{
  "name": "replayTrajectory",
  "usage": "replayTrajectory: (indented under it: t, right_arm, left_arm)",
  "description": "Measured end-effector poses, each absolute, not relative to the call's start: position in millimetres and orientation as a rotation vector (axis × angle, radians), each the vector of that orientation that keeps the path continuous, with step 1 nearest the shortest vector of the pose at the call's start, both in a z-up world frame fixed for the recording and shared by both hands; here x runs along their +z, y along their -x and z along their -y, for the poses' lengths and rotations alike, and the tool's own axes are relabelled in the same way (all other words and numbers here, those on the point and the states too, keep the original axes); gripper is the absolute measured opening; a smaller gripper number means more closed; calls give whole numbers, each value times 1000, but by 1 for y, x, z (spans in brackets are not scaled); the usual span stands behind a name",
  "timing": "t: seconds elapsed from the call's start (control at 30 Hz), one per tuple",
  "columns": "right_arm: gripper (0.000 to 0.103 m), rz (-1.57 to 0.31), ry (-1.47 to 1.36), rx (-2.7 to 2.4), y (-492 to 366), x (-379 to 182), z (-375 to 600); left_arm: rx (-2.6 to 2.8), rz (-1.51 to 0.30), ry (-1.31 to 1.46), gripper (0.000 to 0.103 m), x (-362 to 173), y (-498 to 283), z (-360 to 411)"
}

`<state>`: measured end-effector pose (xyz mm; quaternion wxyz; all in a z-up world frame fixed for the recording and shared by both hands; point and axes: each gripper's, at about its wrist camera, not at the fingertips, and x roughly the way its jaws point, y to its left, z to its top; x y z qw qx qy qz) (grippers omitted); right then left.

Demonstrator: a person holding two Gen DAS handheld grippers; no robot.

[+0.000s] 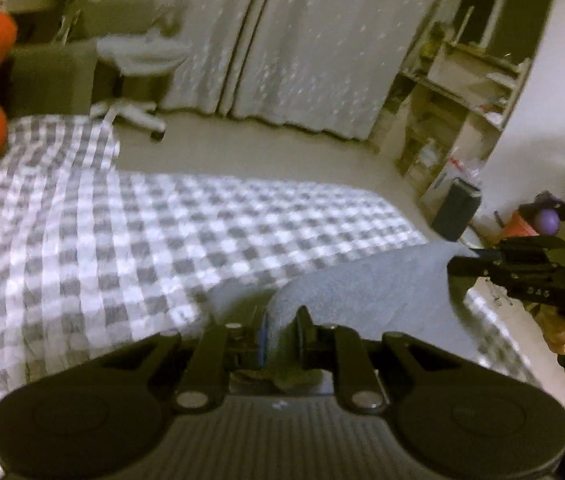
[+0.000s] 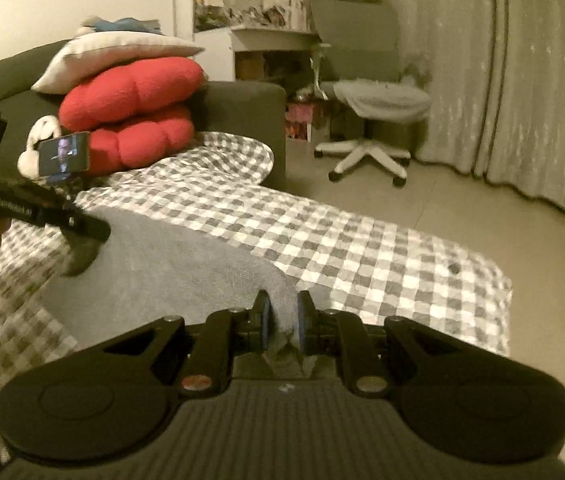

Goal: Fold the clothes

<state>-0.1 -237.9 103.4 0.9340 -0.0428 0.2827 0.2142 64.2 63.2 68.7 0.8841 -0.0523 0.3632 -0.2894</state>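
Observation:
A grey garment [image 2: 170, 256] is stretched between both grippers above the checked bedspread [image 2: 362, 248]. In the right wrist view my right gripper [image 2: 282, 316] is shut on one edge of the cloth, which bunches between its blue pads. My left gripper [image 2: 82, 232] shows at the left of that view, pinching the far edge. In the left wrist view my left gripper [image 1: 280, 330] is shut on the grey garment [image 1: 362, 292], and the right gripper [image 1: 462, 270] holds the cloth's other end at the right, with a hand behind it.
The checked bedspread [image 1: 122, 240] covers a bed. Red cushions [image 2: 130, 116] and a white pillow [image 2: 114, 56] are stacked at its head, with a phone [image 2: 64, 156] beside them. A swivel chair [image 2: 370, 120], curtains [image 2: 522, 80], shelves [image 1: 454, 92] and a dark bin [image 1: 456, 212] stand around the floor.

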Motion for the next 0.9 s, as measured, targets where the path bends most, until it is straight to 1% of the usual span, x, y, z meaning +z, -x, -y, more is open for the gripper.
replayTrajectory:
  t: [0.07, 0.13, 0.17, 0.2, 0.23, 0.43, 0.53, 0.57, 0.6, 0.63, 0.8, 0.87, 0.9]
  right_arm:
    - [16, -596, 80, 436, -4, 96, 237]
    - [21, -610, 68, 436, -7, 90, 238]
    - [25, -615, 53, 437, -9, 88, 239]
    - [35, -624, 29, 436, -12, 85, 241]
    - [37, -633, -2, 443, -14, 84, 244]
    - [37, -661, -187, 477, -22, 81, 266]
    - [37, -656, -196, 487, -21, 84, 264]
    - [36, -657, -191, 484, -21, 85, 263]
    - [26, -657, -183, 484, -22, 85, 261]
    - [19, -657, -178, 481, -22, 86, 260]
    - [18, -644, -171, 468, -20, 87, 257]
    - [18, -640, -167, 469, -20, 87, 256]
    - [18, -643, -169, 476, -20, 86, 257]
  left_arm:
    - [-594, -775, 125, 19, 62, -68, -64]
    - [-585, -785, 154, 22, 57, -70, -69]
    - [-582, -791, 172, 24, 54, -71, -72]
    - [-580, -798, 193, 27, 52, -72, -75]
    - [-577, -803, 213, 27, 49, -73, -78]
    - [-567, -785, 275, 27, 42, -74, -90]
    - [-559, -771, 287, 27, 41, -74, -92]
    - [-555, -767, 291, 27, 41, -74, -93]
    - [-550, -764, 293, 24, 41, -73, -93]
    - [-546, -761, 296, 23, 42, -72, -93]
    - [-519, -772, 349, 24, 47, -74, -101]
    - [-509, -784, 363, 31, 49, -73, -108]
    - [-503, -790, 371, 37, 50, -72, -112]
